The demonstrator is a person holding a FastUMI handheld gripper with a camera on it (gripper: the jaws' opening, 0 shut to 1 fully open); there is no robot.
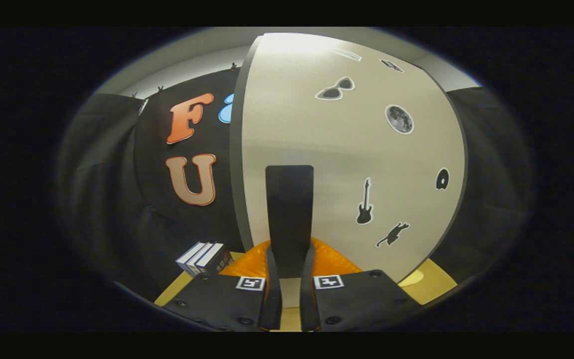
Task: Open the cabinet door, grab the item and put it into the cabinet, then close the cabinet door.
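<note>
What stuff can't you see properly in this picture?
- Inside of the cabinet: hidden in the gripper view by its pale door.
- Whether the gripper squeezes the dark handle: the fingers flank its lower end, but contact is unclear.
- Orange item: mostly covered by the handle and fingers.
- Box beside it: too small and dim to identify.

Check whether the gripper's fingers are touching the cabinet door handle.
Touching: the gripper view shows the gripper closed around the dark handle, both fingers pressing its lower end.
</note>
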